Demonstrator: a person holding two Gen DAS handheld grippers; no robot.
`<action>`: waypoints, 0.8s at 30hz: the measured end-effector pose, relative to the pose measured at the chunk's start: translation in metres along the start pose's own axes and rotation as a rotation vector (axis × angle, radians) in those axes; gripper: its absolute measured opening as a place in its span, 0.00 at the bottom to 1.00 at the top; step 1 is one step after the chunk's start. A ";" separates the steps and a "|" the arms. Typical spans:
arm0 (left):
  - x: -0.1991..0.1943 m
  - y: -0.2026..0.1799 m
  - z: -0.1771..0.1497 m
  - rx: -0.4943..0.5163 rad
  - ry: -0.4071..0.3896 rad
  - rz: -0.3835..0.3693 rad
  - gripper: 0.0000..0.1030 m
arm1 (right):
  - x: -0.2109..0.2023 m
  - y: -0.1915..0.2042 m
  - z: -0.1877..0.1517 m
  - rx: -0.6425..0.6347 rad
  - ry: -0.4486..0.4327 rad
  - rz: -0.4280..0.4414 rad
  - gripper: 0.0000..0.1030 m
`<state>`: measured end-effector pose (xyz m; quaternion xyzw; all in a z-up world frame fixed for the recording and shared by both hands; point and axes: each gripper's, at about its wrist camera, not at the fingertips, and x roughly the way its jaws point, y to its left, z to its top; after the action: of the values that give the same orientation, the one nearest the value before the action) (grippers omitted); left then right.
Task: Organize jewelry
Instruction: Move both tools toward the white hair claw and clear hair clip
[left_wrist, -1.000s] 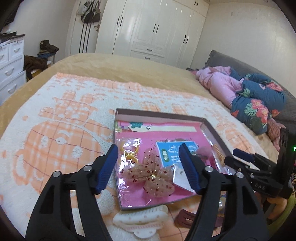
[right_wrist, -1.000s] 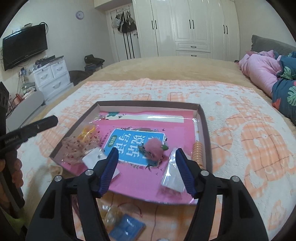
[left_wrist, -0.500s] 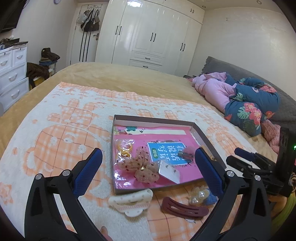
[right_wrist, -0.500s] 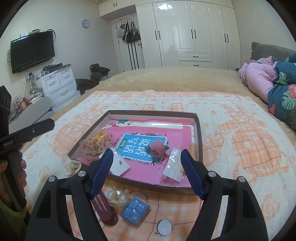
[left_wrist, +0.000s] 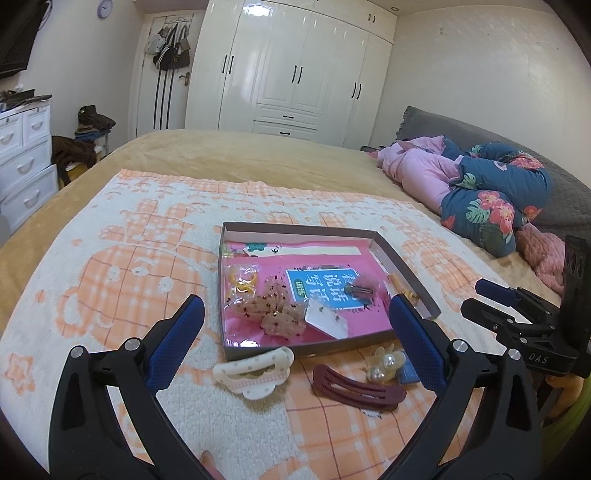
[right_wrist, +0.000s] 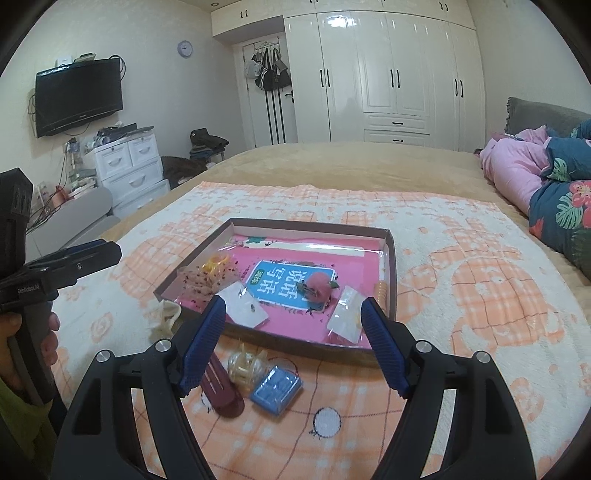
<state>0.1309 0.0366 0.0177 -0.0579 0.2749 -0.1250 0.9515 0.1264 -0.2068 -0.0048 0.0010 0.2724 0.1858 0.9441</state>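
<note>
Both grippers' fingers (left_wrist: 177, 343) spread wider since, empty above tray (left_wrist: 406, 266).

White wardrobe (right_wrist: 399, 74) beyond bed's far edge; wall TV (right_wrist: 78, 96) above white drawers (right_wrist: 127, 168); pink and floral bedding (left_wrist: 480, 192) at bed's right edge.

"DAS" on right gripper (left_wrist: 524, 325); "GenRobot.AI" on left gripper (right_wrist: 70, 266).

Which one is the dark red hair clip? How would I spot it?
Find the shallow box on the orange-and-white blanket. Just outside its near edge lies the dark red hair clip, between a cream claw clip and a pearl clip. It alone is long, flat and maroon.
</note>
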 end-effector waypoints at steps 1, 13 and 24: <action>-0.001 -0.001 -0.001 0.002 0.001 0.000 0.89 | -0.001 0.000 -0.001 0.001 0.001 0.001 0.71; -0.006 -0.004 -0.018 0.023 0.035 0.020 0.89 | -0.011 0.006 -0.016 -0.027 0.027 0.018 0.71; -0.013 0.003 -0.035 0.027 0.066 0.056 0.89 | -0.006 0.020 -0.029 -0.065 0.072 0.044 0.71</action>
<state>0.1015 0.0417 -0.0058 -0.0331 0.3059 -0.1037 0.9458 0.1000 -0.1935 -0.0242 -0.0304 0.2998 0.2152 0.9289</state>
